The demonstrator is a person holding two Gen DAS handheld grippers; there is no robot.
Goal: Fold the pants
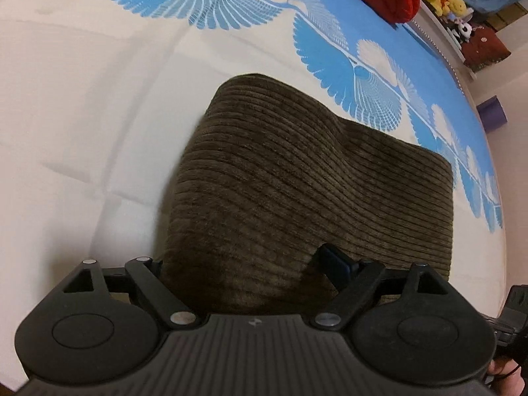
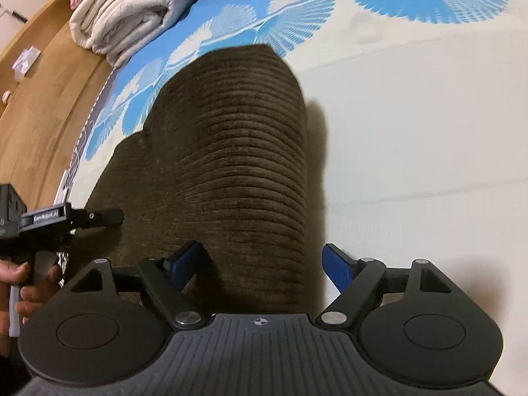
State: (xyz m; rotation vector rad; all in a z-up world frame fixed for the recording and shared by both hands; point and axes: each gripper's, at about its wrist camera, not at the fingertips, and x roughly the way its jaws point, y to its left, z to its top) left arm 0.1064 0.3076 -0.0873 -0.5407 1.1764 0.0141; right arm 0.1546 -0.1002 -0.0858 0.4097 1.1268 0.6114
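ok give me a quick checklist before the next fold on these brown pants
1. Right gripper open and straddling the pants near edge: ok.
2. Left gripper open around the near edge: ok; its left finger is hidden.
3. Either gripper clamped on fabric: not ok, neither has closed.
4. Pants flat: not ok, a hump rises along the right side.
5. Bedsheet beside the pants bare for folding: ok.
6. All layers between the fingers: cannot tell.

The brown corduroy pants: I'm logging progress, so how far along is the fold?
Done: the pants lie on the bedsheet as a compact, thick bundle. In hand: both tools, left and right, open, straddle its near edge. Left: perhaps a last fold or letting go.
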